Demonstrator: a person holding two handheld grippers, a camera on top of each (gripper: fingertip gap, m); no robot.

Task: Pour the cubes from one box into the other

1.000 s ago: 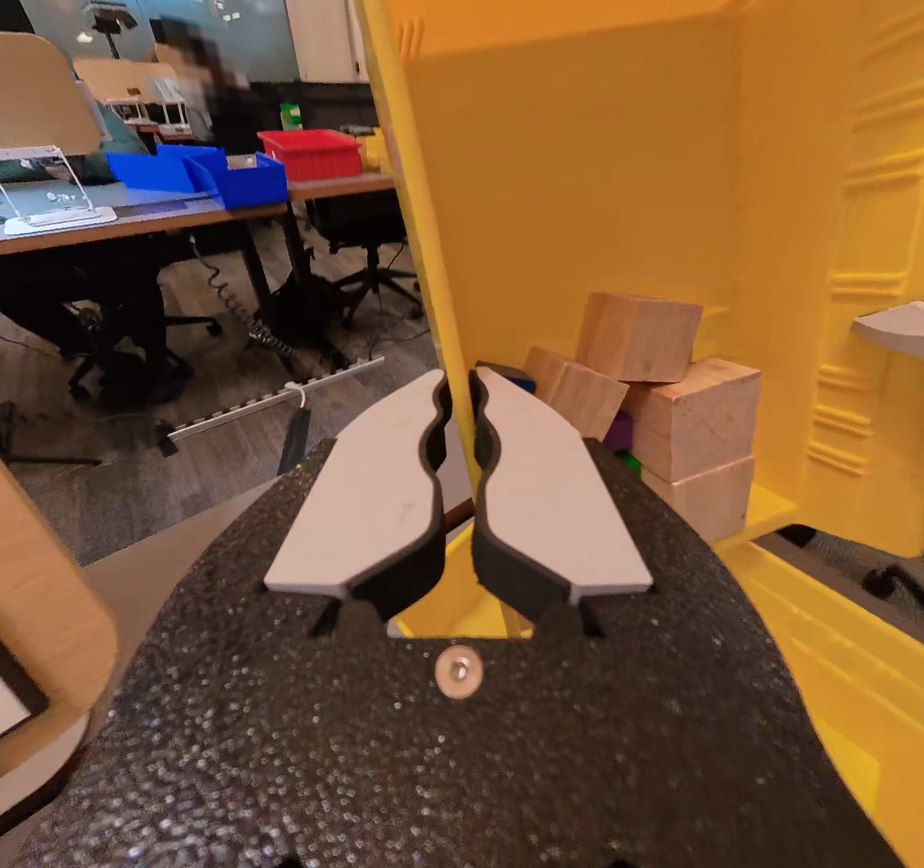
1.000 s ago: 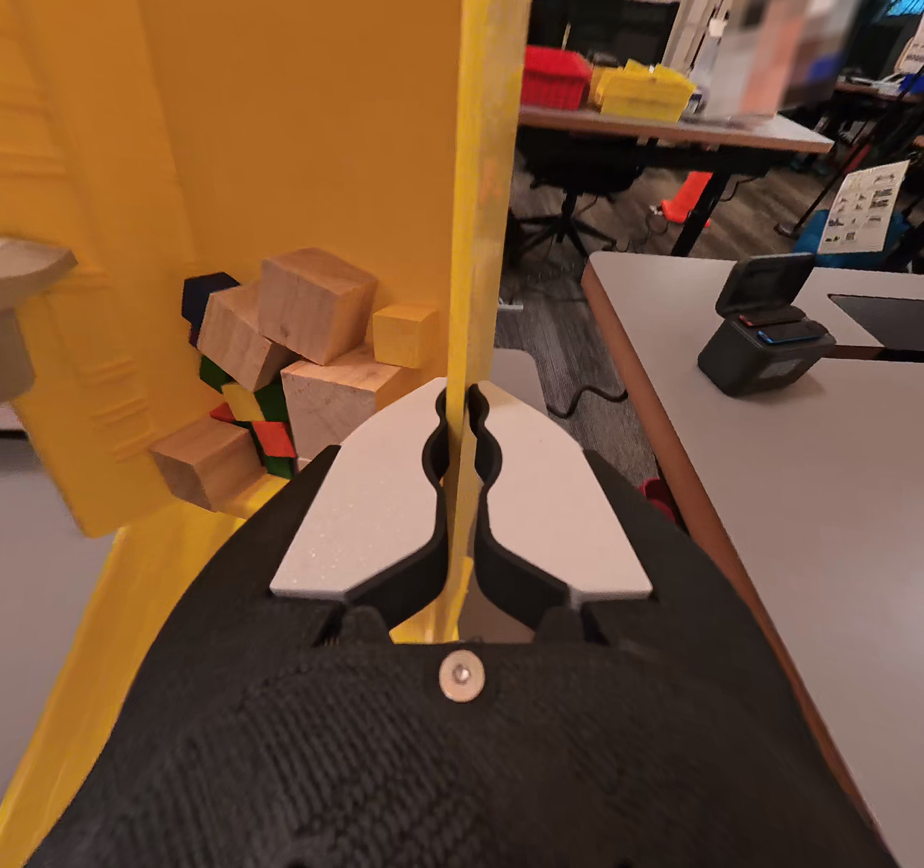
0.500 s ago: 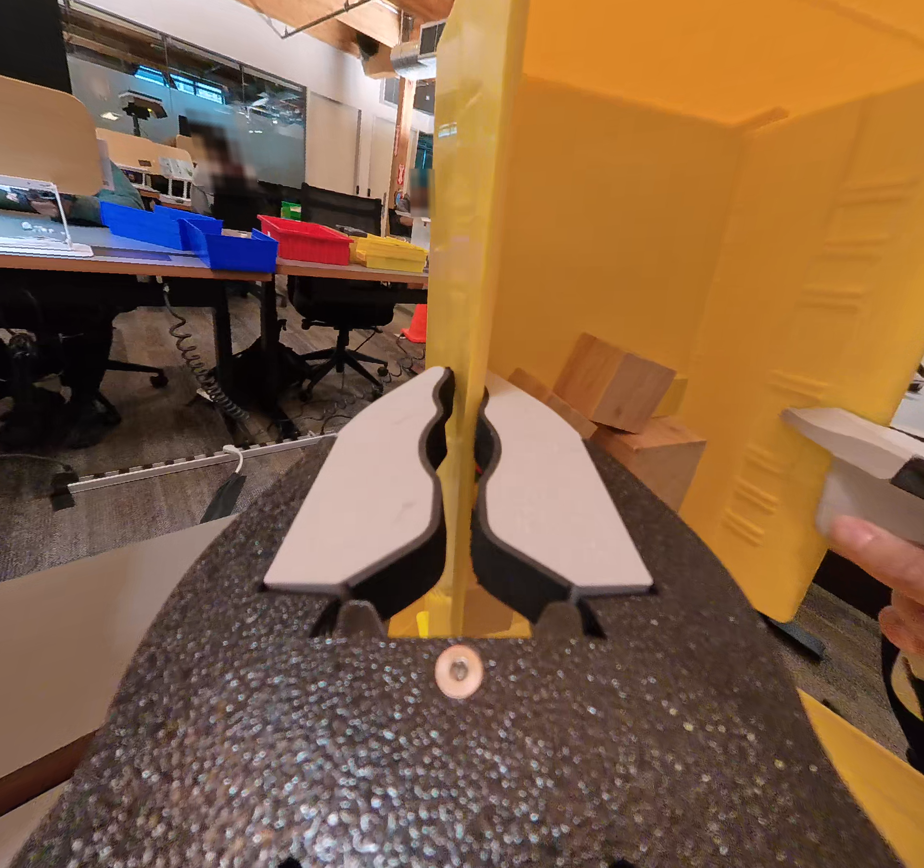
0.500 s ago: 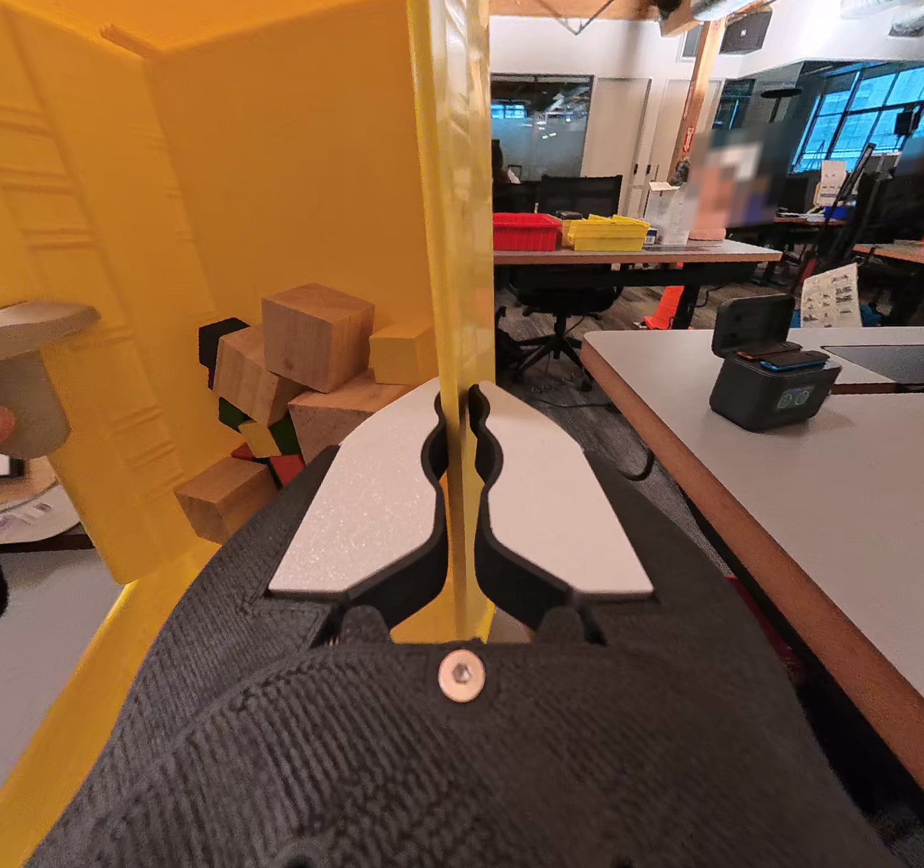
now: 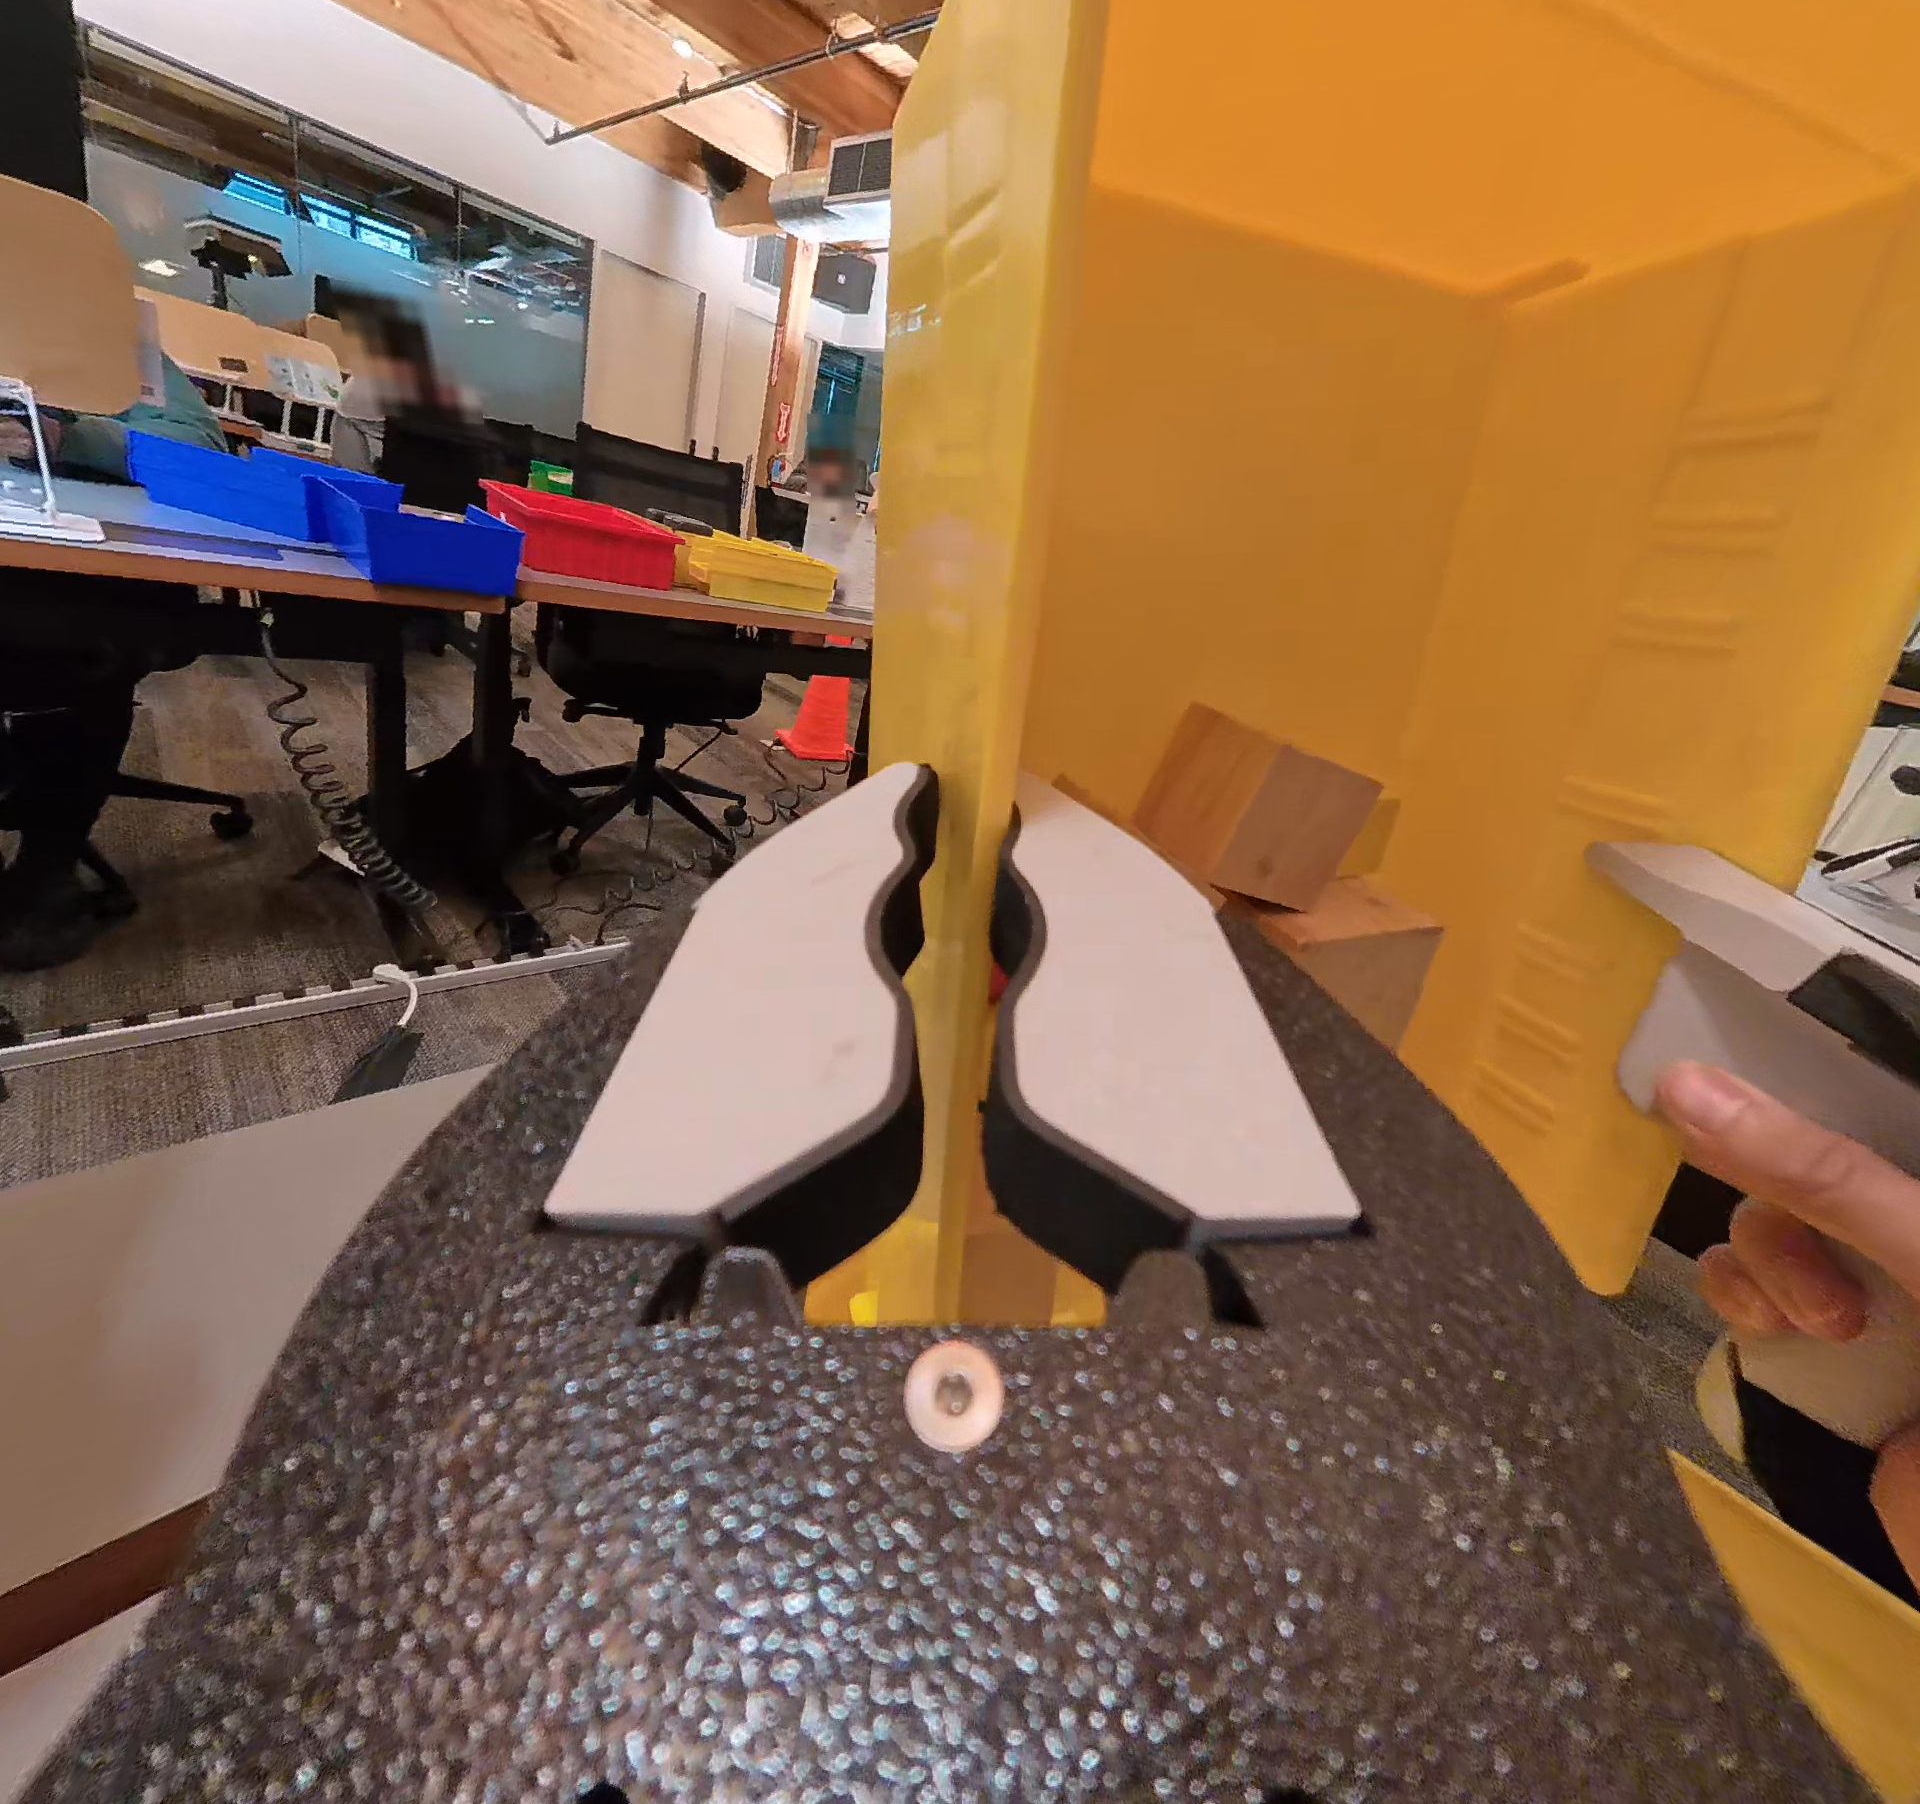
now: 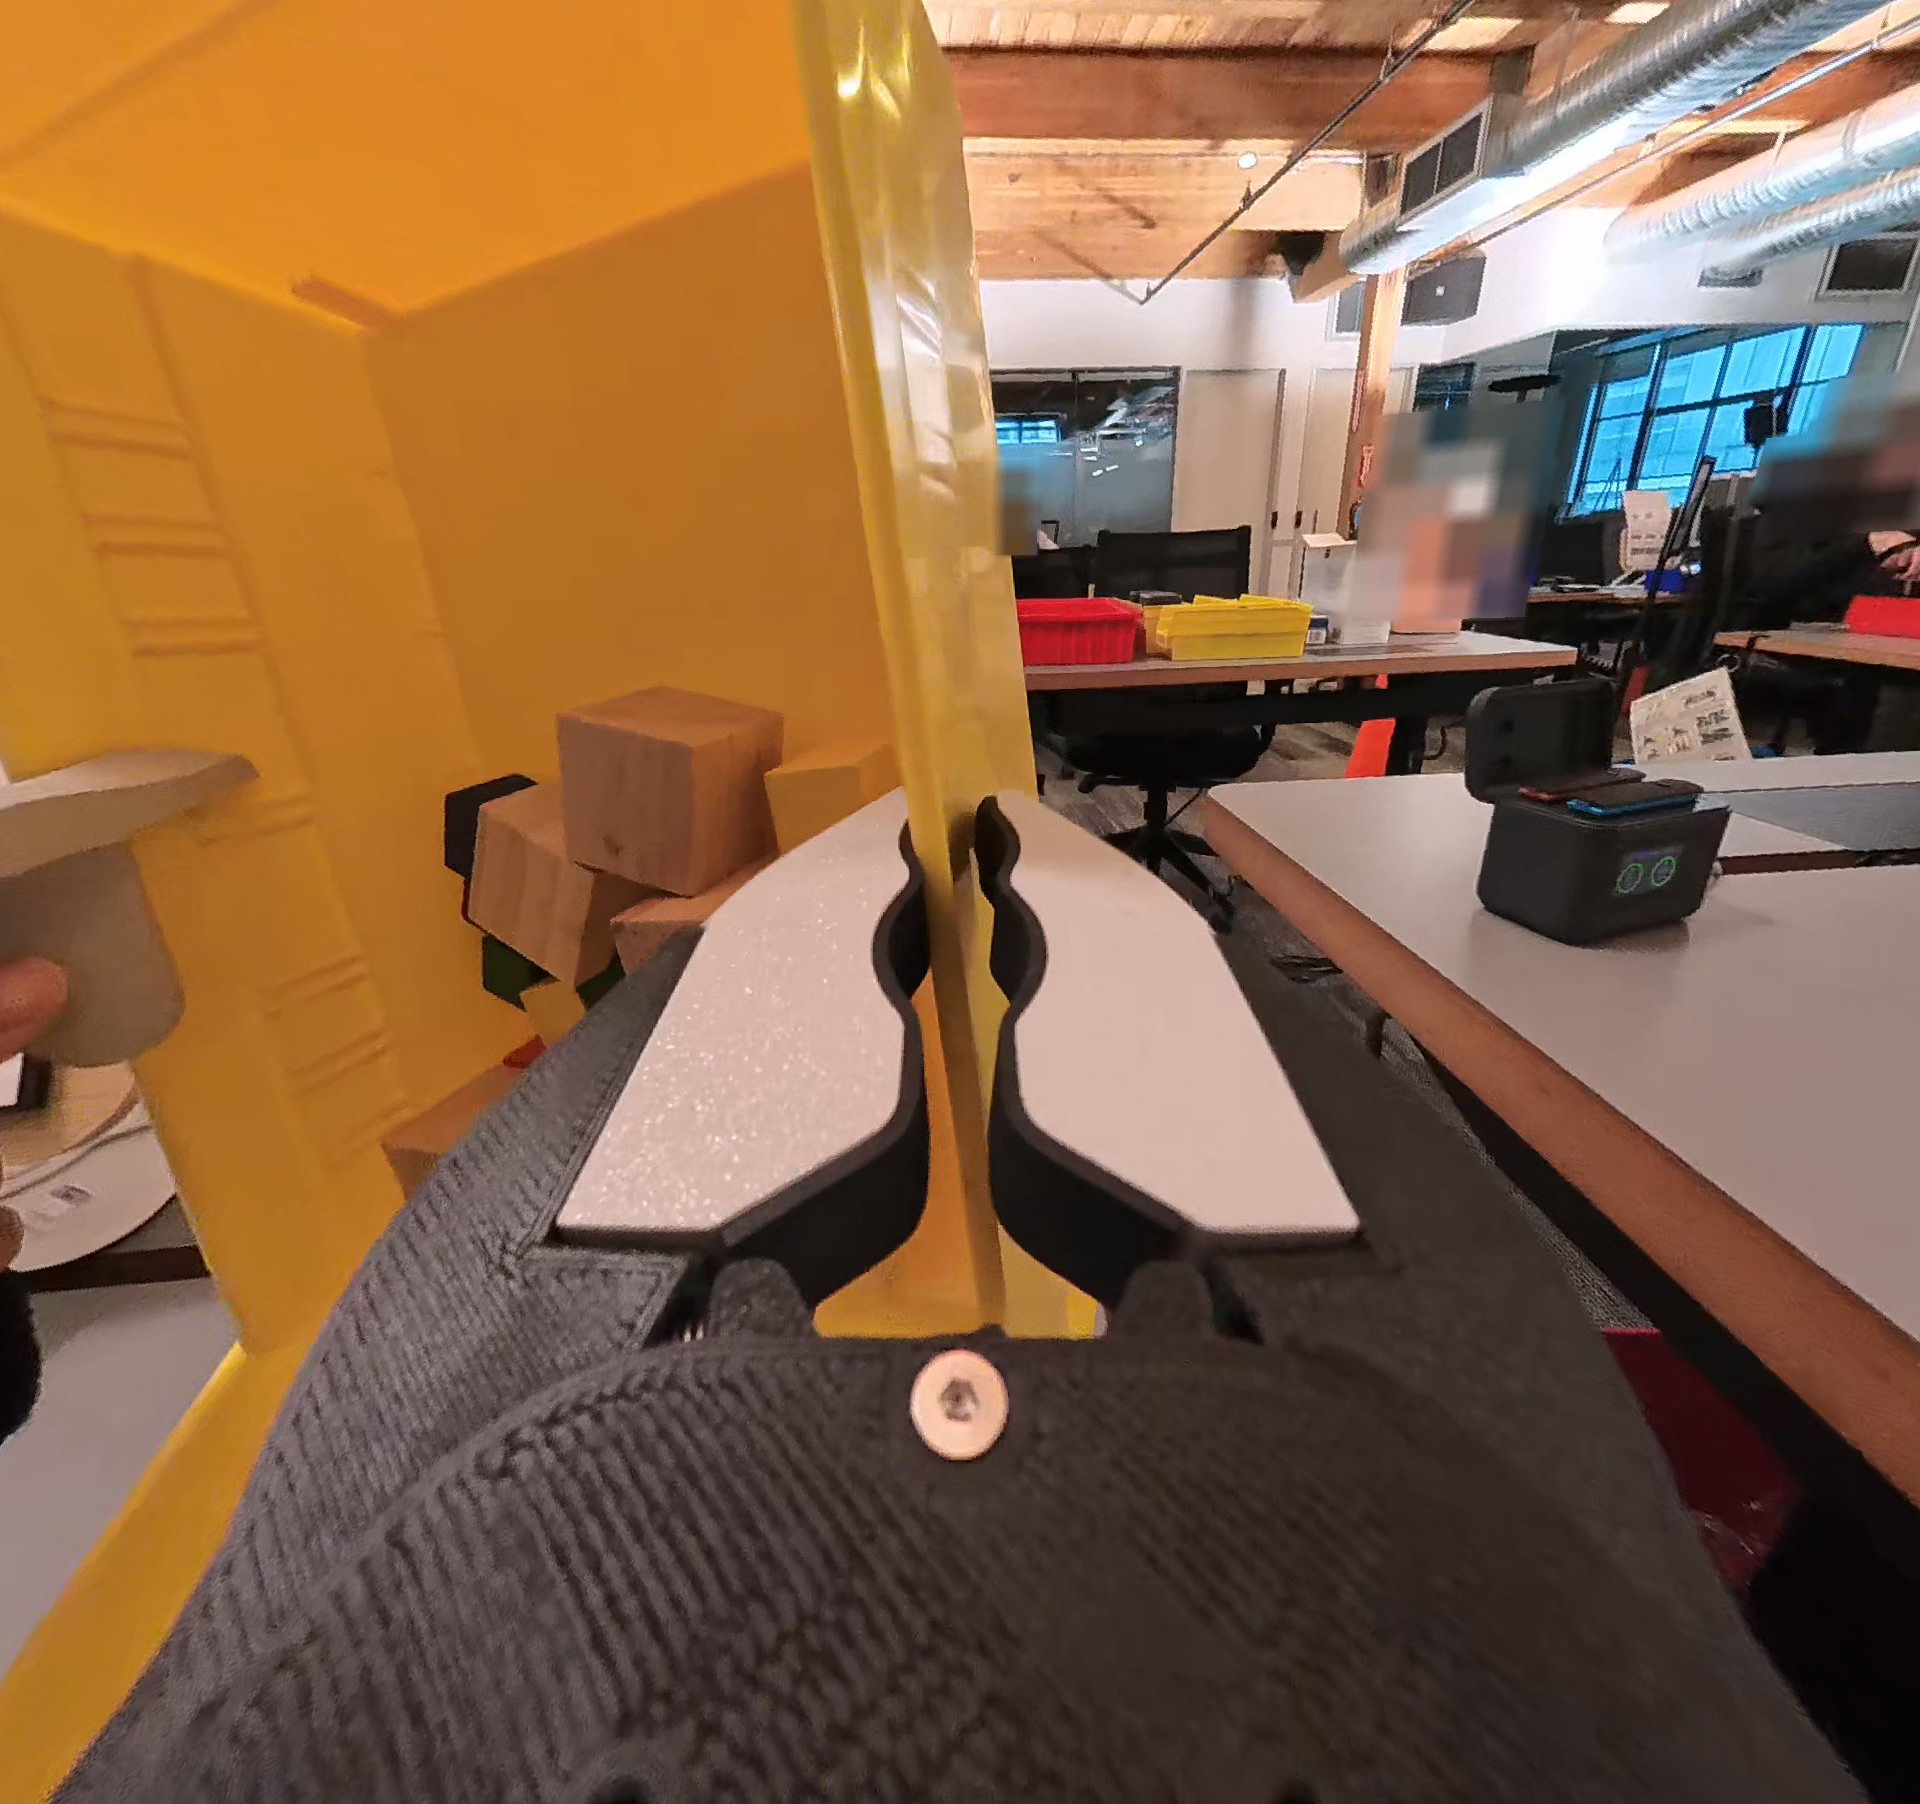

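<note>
You're clamping the left hand-held gripper (image 5: 958,819) and right hand-held gripper (image 6: 954,819) on opposite walls of the yellow box (image 5: 1299,507). Wooden cubes (image 6: 665,788) are piling against its inner wall, beside the right hand-held gripper.

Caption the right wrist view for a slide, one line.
Right claw clamped on the wall of a lifted yellow box, wooden cubes piled in its corner.

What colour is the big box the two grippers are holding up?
Yellow. The tall plastic box with wooden cubes inside shows best in the right wrist view.

Bright overhead light — fisheye-warped edges
</note>
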